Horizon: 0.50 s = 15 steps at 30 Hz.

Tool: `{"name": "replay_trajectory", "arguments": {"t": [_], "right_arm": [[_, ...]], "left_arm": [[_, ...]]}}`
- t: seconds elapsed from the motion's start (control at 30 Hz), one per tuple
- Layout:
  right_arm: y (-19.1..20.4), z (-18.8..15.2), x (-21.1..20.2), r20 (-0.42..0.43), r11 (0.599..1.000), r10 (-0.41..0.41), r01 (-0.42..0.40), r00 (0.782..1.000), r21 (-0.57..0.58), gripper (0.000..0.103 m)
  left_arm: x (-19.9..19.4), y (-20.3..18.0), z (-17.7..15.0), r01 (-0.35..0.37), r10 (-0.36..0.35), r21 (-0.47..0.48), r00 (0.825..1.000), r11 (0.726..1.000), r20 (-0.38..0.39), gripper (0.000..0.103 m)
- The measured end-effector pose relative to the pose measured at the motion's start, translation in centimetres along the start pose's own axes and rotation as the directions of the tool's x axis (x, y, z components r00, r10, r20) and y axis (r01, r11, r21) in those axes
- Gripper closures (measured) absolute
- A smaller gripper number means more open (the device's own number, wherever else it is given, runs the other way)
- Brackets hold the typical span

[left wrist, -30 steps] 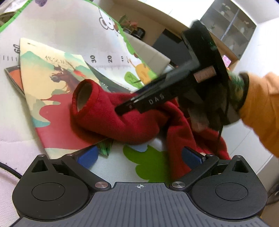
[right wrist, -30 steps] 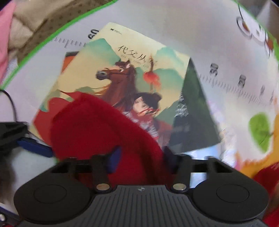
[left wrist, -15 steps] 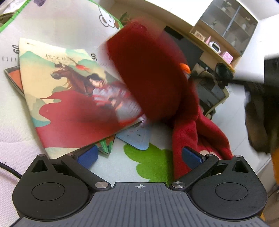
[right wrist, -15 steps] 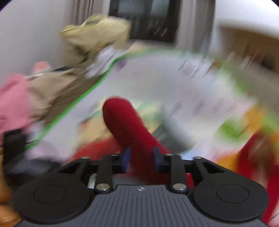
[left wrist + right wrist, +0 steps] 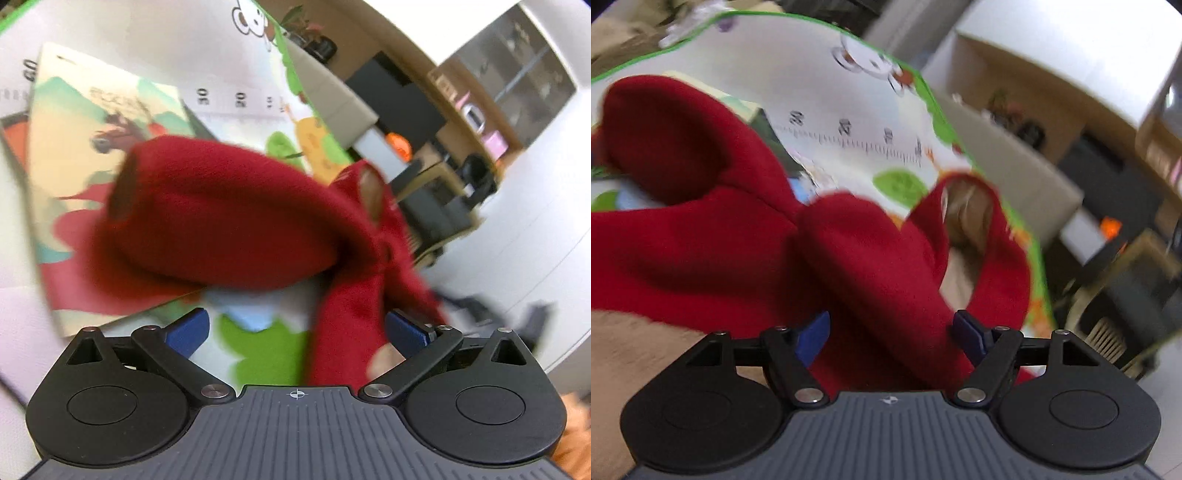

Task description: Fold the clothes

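Note:
A red fleece garment [image 5: 229, 221] lies bunched on a cartoon play mat [image 5: 229, 96]. One sleeve, its cuff open, stretches left over a picture book [image 5: 74, 147]. My left gripper [image 5: 297, 328] is open just above the mat, and a strip of the red cloth runs between its fingers close to the right pad [image 5: 406, 330]. In the right wrist view the garment [image 5: 701, 240] fills the foreground, a fold showing its tan lining [image 5: 967, 210]. My right gripper [image 5: 890, 332] stands open with a thick red fold lying between its blue pads.
The mat's green edge [image 5: 960, 147] runs along the right, with the floor beyond it. A white bench [image 5: 1015, 173], a black cabinet [image 5: 399, 99], a shelf unit [image 5: 517, 55] and a chair [image 5: 1126, 288] stand past that edge. Tan fabric [image 5: 635, 343] lies at the lower left.
The right gripper swung the red sleeve up and over, then its pads spread apart, leaving the cloth loose between them. The sleeve has come down over the book. The left gripper stayed open.

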State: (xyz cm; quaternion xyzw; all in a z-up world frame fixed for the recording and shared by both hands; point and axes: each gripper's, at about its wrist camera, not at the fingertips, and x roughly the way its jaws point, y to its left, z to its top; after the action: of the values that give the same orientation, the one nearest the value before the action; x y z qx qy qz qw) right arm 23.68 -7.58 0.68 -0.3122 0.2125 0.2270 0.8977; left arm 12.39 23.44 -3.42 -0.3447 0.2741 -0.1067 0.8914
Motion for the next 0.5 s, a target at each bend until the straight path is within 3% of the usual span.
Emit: {"name": "replay_trajectory", "arguments": {"t": [0.03,0.07,0.13,0.23,0.3,0.4,0.43,0.47,0.5], "right_arm": [[-0.7,0.3,1.0,-0.011,0.998,0.038,-0.037,0.999,0.042,0.081],[-1.8,1.0,1.4,-0.003,0.991,0.078,-0.077,0.997,0.113,0.089],[-4.5,2.8,0.8,0.092,0.953,0.07,-0.094,0.993,0.287,0.088],[-5.9,4.8,-0.7,0.216,0.937,0.026,-0.099,0.976,0.335,0.088],[-3.9,5.2,0.2,0.187,0.967,0.058,-0.102,0.981,0.234,0.086],[-0.6,3.4,3.0,0.04,0.968,0.199,-0.203,0.979,0.149,0.084],[0.3,2.7,3.6,-0.001,0.963,0.234,-0.232,0.972,0.134,0.082],[0.3,2.4,3.1,0.016,0.966,0.221,-0.222,0.975,0.134,0.08],[0.2,2.1,2.4,0.036,0.967,0.21,-0.213,0.977,0.139,0.069]], "left_arm": [[0.2,-0.4,0.3,0.002,-0.002,-0.008,1.0,1.0,0.004,0.0],[0.3,-0.7,0.6,-0.017,0.017,0.002,1.0,1.0,0.012,0.0],[0.4,-1.1,1.1,-0.045,0.044,0.02,0.999,0.999,0.03,0.0],[0.8,-1.2,2.4,-0.044,0.044,-0.002,0.998,0.999,0.035,0.0],[1.7,-1.3,3.6,-0.018,0.02,-0.067,0.999,0.998,0.033,0.0],[3.4,-0.9,5.4,-0.063,0.068,-0.226,0.998,0.972,0.015,0.0],[4.3,-0.7,6.1,-0.092,0.094,-0.289,0.996,0.953,-0.007,0.0],[5.1,-0.2,6.8,-0.121,0.117,-0.353,0.993,0.928,-0.033,0.0],[5.8,0.4,7.4,-0.148,0.138,-0.419,0.989,0.896,-0.055,0.0]]}}
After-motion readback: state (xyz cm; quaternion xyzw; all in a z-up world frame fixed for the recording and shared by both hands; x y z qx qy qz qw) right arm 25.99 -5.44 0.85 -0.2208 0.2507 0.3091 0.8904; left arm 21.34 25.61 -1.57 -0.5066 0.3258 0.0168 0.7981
